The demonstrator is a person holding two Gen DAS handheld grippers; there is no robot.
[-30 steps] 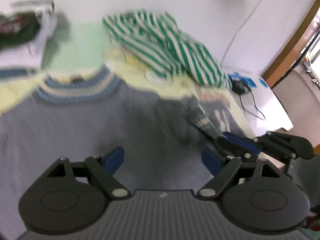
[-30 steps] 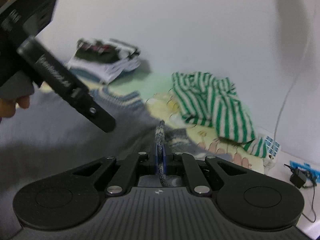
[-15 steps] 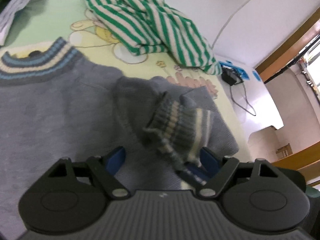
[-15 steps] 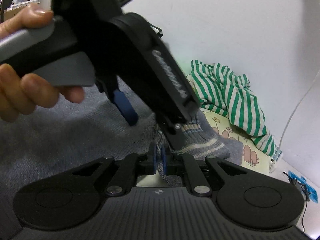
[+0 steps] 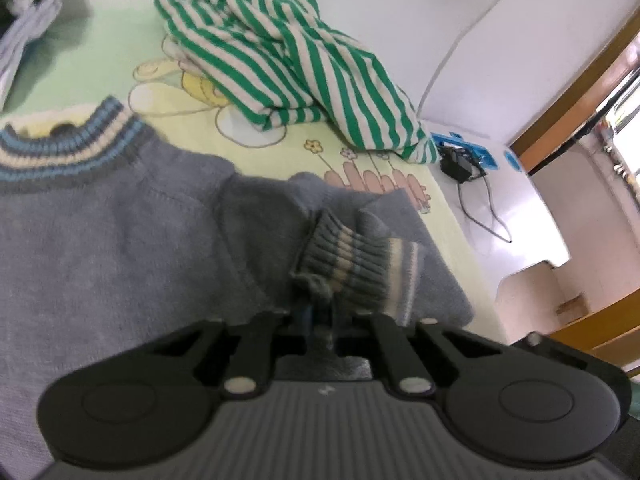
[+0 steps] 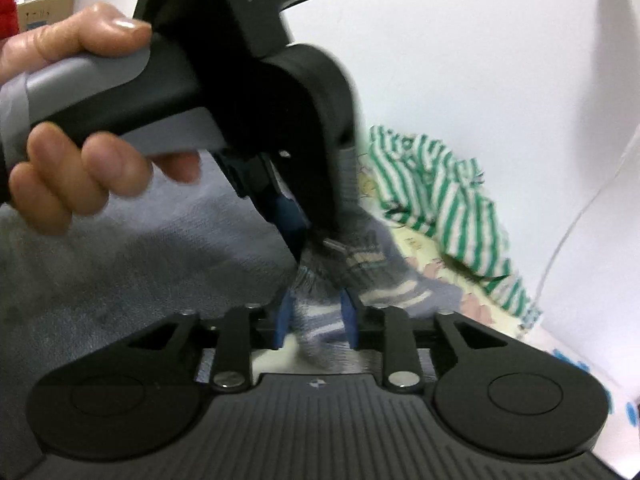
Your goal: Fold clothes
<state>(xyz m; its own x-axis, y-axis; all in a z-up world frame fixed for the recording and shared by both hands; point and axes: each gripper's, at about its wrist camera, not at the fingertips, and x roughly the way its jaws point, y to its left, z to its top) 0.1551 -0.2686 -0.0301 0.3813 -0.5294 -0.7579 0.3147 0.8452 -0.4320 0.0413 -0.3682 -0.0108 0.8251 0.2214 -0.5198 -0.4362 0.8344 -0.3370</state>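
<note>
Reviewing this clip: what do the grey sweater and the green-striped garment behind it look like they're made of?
Grey sweater: knitted yarn, probably wool or acrylic; visible knit texture and ribbed striped cuff, matte. Green-striped garment: thinner, smooth jersey-like fabric, likely cotton; it crumples in soft folds, with no visible knit ribs.

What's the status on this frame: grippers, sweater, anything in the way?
Left gripper shut on sweater cuff. Right gripper opening, cuff still between its fingers. Grey sweater flat, sleeve folded inward. Striped shirt lies beyond, clear.

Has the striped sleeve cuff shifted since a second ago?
Yes. The striped cuff has been carried inward over the grey sweater's body, away from the bed's edge by the white floor.
</note>
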